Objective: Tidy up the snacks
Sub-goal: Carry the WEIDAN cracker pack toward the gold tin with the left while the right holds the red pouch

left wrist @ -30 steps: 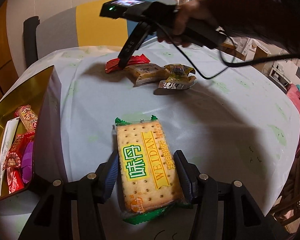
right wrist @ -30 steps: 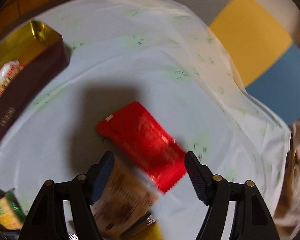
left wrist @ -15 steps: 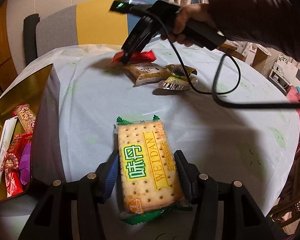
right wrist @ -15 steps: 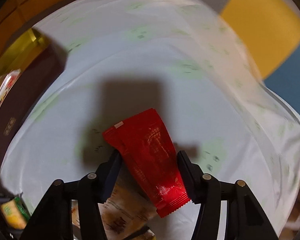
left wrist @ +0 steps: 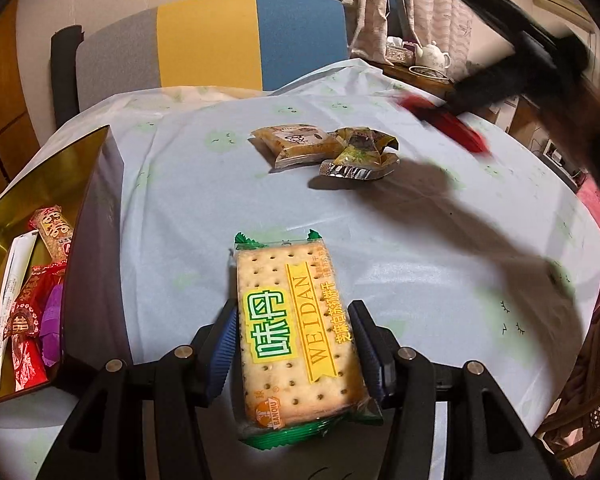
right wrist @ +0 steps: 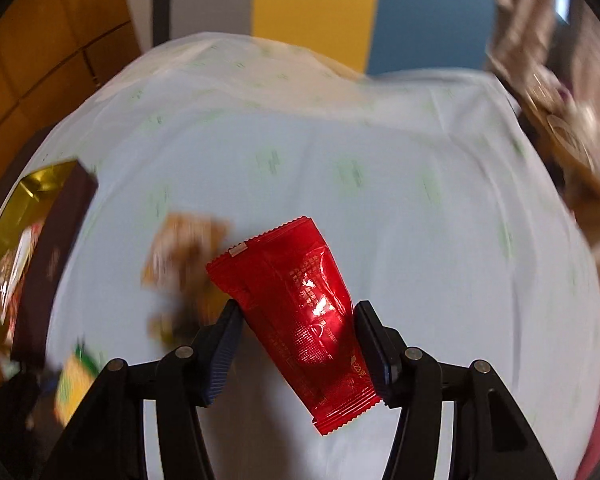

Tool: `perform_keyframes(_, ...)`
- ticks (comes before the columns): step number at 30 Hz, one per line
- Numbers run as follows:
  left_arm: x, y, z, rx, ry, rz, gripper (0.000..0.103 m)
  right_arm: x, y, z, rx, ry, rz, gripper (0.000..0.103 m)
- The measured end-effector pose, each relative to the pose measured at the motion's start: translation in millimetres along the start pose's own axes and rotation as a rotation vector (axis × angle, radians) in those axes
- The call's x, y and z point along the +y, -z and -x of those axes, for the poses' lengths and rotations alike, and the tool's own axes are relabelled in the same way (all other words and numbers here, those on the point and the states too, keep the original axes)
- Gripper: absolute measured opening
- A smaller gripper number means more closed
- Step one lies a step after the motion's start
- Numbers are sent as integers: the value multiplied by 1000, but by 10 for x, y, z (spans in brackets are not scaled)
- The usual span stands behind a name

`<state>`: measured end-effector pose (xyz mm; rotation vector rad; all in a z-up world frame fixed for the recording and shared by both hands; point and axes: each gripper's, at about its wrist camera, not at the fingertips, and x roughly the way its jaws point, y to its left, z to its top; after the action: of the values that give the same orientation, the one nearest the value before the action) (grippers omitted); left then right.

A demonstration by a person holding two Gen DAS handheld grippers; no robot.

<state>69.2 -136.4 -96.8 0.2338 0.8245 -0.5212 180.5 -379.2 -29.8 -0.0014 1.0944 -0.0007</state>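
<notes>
My left gripper is shut on a green-and-yellow cracker pack, held just above the tablecloth. My right gripper is shut on a red snack packet and holds it in the air above the table; it shows blurred at the far right in the left wrist view. A brown snack pack and a gold foil pack lie together at the far middle of the table. The gold-lined box at the left holds several wrapped snacks.
The round table has a pale cloth. A grey, yellow and blue chair stands behind it. A side table with a teapot stands at the back right. The box's dark wall shows at the left in the right wrist view.
My right gripper closed on the red packet, lifted it off the table and swung it to the right. My left gripper kept hold of the cracker pack and barely moved.
</notes>
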Motion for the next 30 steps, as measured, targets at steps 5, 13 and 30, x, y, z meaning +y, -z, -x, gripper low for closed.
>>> perform_keyframes(5, -25, -22, -15, 14, -15, 5, 55, 37, 833, 49, 74, 5, -96, 58)
perform_keyframes(13, -36, -74, -31, 57, -41, 16, 53, 411, 1184, 34, 44, 5, -84, 63)
perform_keyframes(30, 42, -56, 127, 95, 26, 85, 48, 55, 1629, 349, -119, -78, -258, 71)
